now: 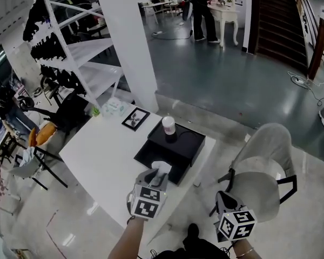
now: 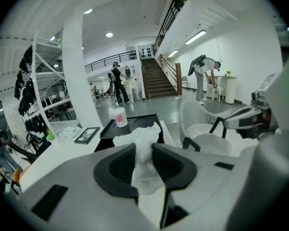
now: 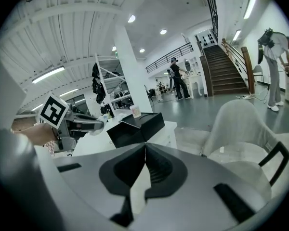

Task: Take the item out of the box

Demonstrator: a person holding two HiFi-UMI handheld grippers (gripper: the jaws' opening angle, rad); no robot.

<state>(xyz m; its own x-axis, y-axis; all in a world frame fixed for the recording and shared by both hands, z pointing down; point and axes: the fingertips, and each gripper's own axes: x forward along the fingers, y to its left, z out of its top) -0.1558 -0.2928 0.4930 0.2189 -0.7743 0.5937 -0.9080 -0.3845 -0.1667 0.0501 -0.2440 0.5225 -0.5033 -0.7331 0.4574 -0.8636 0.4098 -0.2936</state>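
Note:
A black box (image 1: 178, 143) lies open on the white table (image 1: 100, 158), also seen in the left gripper view (image 2: 137, 123) and the right gripper view (image 3: 135, 127). A white cup (image 1: 168, 125) stands at its far end. My left gripper (image 1: 157, 173) hangs over the box's near edge, shut on a crumpled white item (image 2: 145, 150) that sticks up between the pads (image 2: 123, 166). That item shows as a white lump (image 1: 162, 167) in the head view. My right gripper (image 3: 145, 165) is shut with nothing in it. It sits off the table's right side (image 1: 222, 199), next to the chair.
A grey shell chair (image 1: 265, 169) stands to the right of the table. A framed picture (image 1: 135, 118) and a tissue pack (image 1: 114, 108) lie at the table's far end. A white pillar (image 1: 130, 42) and shelving (image 1: 78, 47) rise behind. People stand far off.

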